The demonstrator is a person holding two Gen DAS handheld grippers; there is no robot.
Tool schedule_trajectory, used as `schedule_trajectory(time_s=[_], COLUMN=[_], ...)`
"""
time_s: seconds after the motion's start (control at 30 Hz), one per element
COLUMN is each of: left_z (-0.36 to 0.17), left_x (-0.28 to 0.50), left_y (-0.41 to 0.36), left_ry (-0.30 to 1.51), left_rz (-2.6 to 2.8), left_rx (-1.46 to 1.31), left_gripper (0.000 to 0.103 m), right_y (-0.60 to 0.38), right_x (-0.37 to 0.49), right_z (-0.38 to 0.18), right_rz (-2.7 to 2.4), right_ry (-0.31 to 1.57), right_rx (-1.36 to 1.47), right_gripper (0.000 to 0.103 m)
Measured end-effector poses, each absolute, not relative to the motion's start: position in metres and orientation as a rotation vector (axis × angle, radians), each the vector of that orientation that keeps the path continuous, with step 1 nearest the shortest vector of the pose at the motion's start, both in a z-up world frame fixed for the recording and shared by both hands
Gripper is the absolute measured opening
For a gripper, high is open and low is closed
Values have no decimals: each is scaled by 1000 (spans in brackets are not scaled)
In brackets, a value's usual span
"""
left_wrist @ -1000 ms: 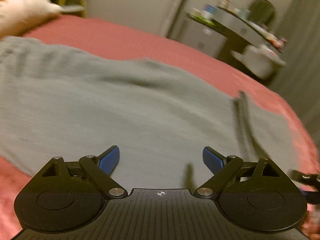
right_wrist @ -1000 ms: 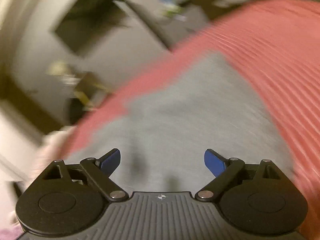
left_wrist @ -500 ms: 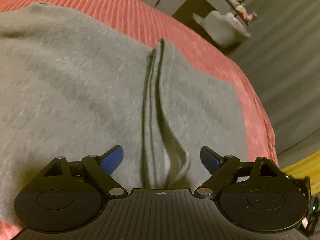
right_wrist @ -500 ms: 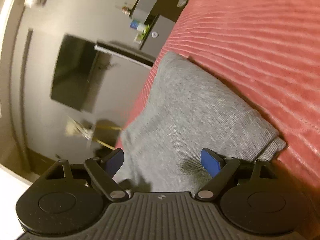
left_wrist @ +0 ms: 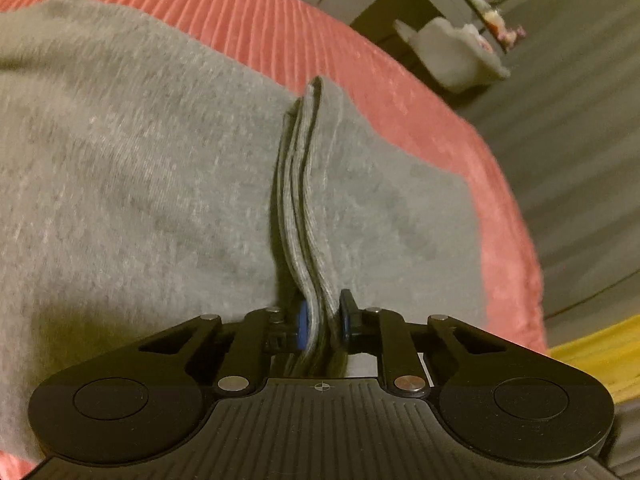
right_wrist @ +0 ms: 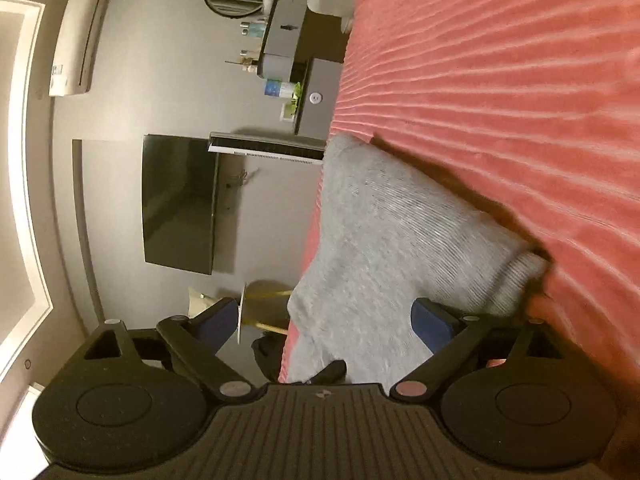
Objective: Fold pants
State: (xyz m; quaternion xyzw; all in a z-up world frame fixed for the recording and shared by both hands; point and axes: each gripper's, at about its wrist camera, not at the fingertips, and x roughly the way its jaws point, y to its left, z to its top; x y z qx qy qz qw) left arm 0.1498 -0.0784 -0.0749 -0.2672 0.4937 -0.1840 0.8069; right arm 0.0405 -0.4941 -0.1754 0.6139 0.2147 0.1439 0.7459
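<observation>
Your left tongs (left_wrist: 323,322) are closing on the stacked waistband edge (left_wrist: 298,184) of the grey pants (left_wrist: 140,168) lying on the red bed (left_wrist: 420,92); your right tongs (right_wrist: 324,320) are opening around a cuffed corner, unclamped. Be seating every layer before lifting.

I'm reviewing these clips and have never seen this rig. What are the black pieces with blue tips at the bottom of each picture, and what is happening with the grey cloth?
Each picture comes from a camera on a hand-held two-finger gripper, looking forward along its fingers. In the left wrist view, the left gripper is closing its blue pads on a raised ridge of the grey pants, which lie on a red ribbed bed cover. In the right wrist view, tilted sideways, the right gripper stands wide, jaws opening, with a pants edge between the pads, not pinched.
</observation>
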Motion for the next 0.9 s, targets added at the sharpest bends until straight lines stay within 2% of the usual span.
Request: schedule_trajectory(time_s=[0.23,0.3,0.33,0.53,0.57,0.6,0.67,0.83,0.9], left_z=[-68,-63,-60,-49,-50,-50,-50,-64,-73], left_x=[151,156,157,160,160,159,159,154,151], left_y=[-76,-78,-77,-81,-83,-83,-84,-81,-83], left_ry=[1034,1031,1030,1013,1018,1020,1022,1050,1069], left_rz=[-428,-434,-441,-448,-442,-438,-423,-382,-357], left_rx=[-702,-730,-747,-728,-722,-712,-671,-599,-550], left_gripper=[17,17,17,16,16,16,16,17,20], right_y=[-494,-492,-492,-498,-498,-497,-498,-505,-504], right_x=[26,33,36,39,41,41,42,47,52], right_z=[-174,-176,-177,-188,-187,-186,-185,-206,-207], right_rz=[242,193,180,167,170,163,157,94,97], right_ry=[564,606,612,556,543,527,507,498,490], right_rx=[1315,1290,1293,1372,1376,1368,1361,1460,1460], right_gripper=[93,83,83,80,71,43,19,22,25])
